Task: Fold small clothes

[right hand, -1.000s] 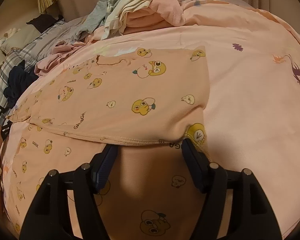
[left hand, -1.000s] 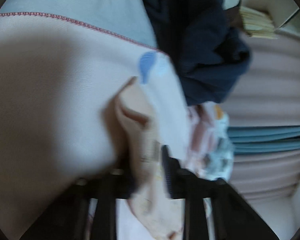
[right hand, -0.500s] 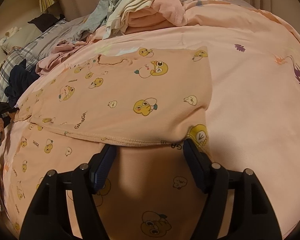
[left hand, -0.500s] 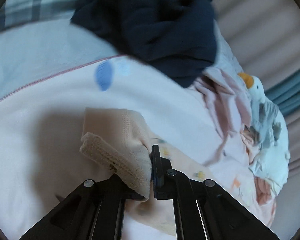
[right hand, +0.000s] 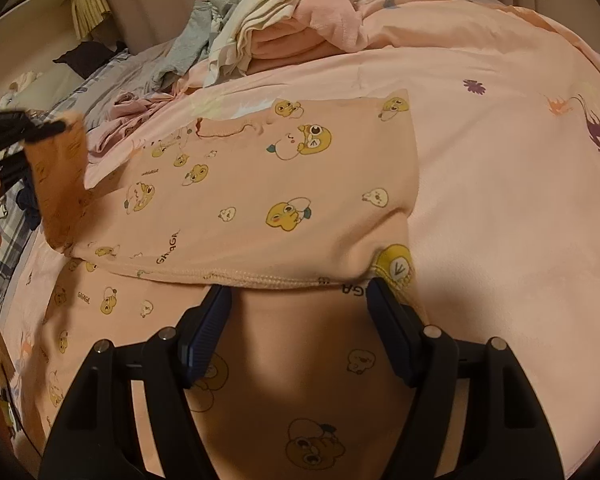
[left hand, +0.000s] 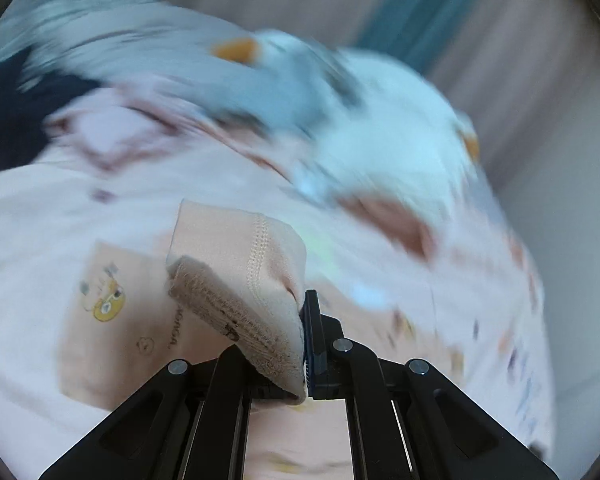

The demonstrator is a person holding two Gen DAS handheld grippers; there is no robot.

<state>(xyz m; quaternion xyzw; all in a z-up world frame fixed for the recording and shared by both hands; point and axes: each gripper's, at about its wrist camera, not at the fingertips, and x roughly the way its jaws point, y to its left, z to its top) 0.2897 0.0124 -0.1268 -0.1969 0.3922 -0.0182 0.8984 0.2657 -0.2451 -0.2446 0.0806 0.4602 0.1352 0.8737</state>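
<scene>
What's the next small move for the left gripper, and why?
Probably carry the pinched sleeve across onto the shirt body and lay it flat. The left gripper is shut on the cuff, lifted off the bed, while the right gripper stands open at the hem.

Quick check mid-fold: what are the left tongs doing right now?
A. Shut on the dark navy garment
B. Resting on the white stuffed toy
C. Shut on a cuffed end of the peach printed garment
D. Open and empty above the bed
C: in the left wrist view the left tongs are shut on the ribbed, stitched end of the peach garment, which sticks out beyond their tips.
</scene>
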